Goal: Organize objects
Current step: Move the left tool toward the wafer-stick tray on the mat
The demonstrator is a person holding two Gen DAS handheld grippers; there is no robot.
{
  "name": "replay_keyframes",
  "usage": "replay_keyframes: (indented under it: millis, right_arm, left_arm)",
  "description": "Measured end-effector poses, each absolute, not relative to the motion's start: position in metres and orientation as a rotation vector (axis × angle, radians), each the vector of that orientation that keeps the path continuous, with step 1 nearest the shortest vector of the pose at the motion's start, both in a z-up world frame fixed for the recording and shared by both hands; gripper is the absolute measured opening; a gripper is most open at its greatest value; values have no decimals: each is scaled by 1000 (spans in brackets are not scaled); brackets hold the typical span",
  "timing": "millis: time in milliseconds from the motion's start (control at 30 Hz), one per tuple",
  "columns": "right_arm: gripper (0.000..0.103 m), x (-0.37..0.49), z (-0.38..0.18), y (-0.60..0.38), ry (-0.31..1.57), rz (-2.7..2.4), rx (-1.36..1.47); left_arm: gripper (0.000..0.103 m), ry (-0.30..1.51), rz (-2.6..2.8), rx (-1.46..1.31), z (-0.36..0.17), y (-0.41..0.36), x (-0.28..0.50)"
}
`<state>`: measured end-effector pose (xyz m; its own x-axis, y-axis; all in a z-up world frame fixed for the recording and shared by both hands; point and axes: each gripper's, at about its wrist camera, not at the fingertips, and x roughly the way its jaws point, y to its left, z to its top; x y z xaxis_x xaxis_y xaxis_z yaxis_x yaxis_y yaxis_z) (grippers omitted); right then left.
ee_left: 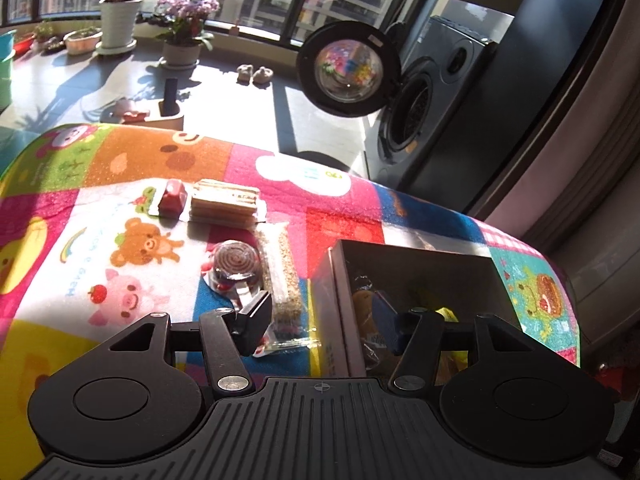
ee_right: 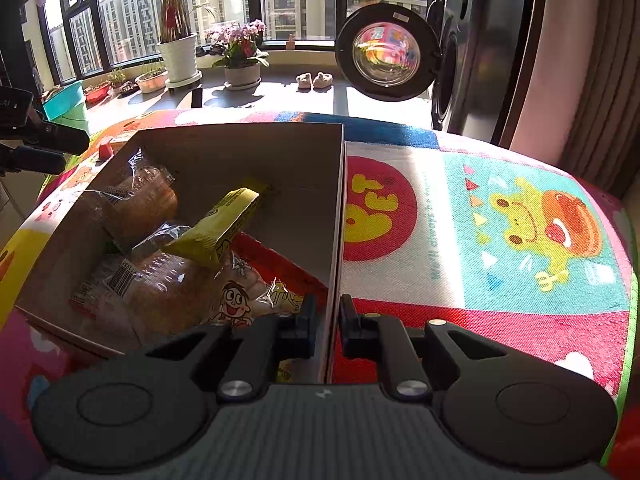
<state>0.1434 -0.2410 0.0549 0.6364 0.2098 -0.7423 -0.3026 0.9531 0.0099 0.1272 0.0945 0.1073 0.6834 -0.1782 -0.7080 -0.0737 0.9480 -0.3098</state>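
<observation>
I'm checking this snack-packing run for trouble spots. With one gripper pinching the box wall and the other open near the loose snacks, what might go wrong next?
1. The right gripper clamps only the thin wall of the cardboard box; a tug may bend it or tip the box.
2. The left gripper is open beside the crumbly cereal bar and spiral cookie pack; a hard squeeze might crush either.
3. The yellow packet leans loosely and may shift.

Multicoloured cartoon-animal patchwork cloth [ee_left: 120, 248]: pink, orange, blue, yellow squares. Brown cardboard box [ee_right: 240, 152]. Yellow snack packet [ee_right: 218, 224], black print. Round brown spiral-patterned snack [ee_left: 236, 260]. Red small packet [ee_left: 173, 196].
</observation>
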Motion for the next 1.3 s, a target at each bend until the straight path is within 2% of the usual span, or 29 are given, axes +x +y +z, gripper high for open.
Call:
replay_keyframes:
  millis: [133,367,467,567,667,767,933,1200,1300]
  right_arm:
    - [13,144,55,-242,832,296,-116]
    - [13,145,54,-242,830,295,-118]
    - [13,145,55,-242,830,294,-120]
    - [13,145,55,-243,831,297,-121]
    - [13,145,56,-242,833,297,-127]
    - [13,145,56,-241,836,296,-130]
    - [13,146,55,-241,842,297,-123]
    - [13,147,55,-242,845,300,-119]
    - [13,149,53,-242,845,300,-116]
  left_arm:
    - [60,863,24,-235,95,110,125]
    - [60,894,102,-331,77,143,131]
    - [60,828,113,-302,83,142,143]
    - [60,684,100,-139,96,137,175]
    - [60,625,75,-13,94,138,220]
    - [59,714,117,48,74,140,263]
    - [56,812,136,-43,39,157,288]
    - [40,878,104,-159,36,185,253]
    - [38,889,71,-149,36,185,230]
